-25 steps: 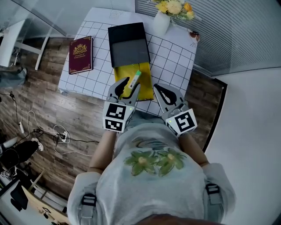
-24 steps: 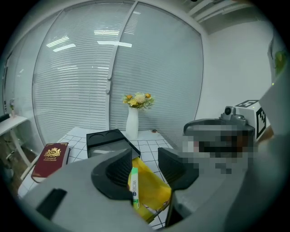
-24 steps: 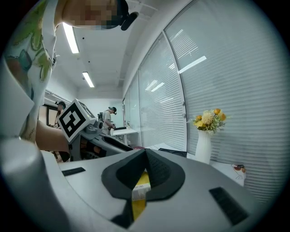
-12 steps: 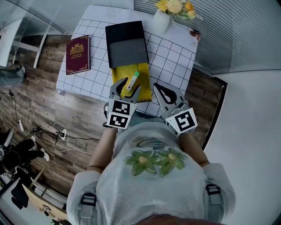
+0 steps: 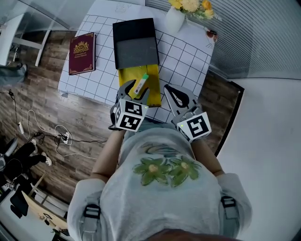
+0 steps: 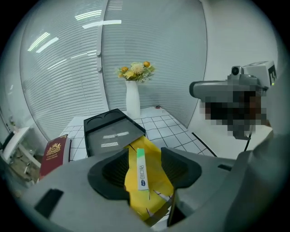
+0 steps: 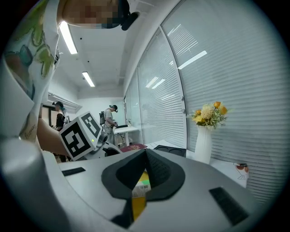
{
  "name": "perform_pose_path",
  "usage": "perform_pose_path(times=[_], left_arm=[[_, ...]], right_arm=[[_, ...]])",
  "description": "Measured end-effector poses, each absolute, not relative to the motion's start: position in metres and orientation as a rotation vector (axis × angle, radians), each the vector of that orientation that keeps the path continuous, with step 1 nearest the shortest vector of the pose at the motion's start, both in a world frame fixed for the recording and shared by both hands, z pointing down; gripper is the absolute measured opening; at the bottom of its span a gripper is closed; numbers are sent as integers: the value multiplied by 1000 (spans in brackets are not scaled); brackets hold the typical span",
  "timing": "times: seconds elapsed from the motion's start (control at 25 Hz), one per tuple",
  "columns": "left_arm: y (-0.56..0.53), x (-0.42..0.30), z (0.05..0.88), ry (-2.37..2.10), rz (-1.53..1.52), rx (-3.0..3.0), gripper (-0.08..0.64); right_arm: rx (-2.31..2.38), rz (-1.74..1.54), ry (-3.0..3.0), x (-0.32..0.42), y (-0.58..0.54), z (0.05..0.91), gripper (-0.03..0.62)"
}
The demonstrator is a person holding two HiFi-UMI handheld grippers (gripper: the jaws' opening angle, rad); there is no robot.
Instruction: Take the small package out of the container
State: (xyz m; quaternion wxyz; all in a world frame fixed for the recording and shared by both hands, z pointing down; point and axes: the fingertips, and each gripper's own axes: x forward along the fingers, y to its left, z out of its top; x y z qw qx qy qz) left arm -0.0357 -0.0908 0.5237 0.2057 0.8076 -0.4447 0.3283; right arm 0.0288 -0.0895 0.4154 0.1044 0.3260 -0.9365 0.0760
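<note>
Small package [image 6: 141, 168] lies on the yellow pouch [image 5: 153, 88], between the jaws of my left gripper [image 5: 135, 94]. These have just been opening and stand wide, pads clear of it; it is no longer lifted. I judge the release complete. Right gripper [image 5: 175, 97] rests alongside, closed and empty.

Open cloth lies on the table [image 5: 190, 63] right of the container [image 5: 136, 44] and, narrower, between it and the book [image 5: 81, 52] on the left. The vase [image 5: 173, 21] crowds the container's far right corner (its flowers [image 5: 190, 4] spread above), and the bag [image 5: 153, 92] fills the near edge.
</note>
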Motion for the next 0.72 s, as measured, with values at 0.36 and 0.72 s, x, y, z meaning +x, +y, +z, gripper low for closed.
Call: perform_pose_path(times=[0.36,0.72], left_arm=[[-95,-34,548,-1186,984,2186,204],[-96,-36,567,-1150,1038,2128,204]], right_arm=[[951,243,-2752,35,-99,424,8],[957,265,-2749,38,-104,430,6]])
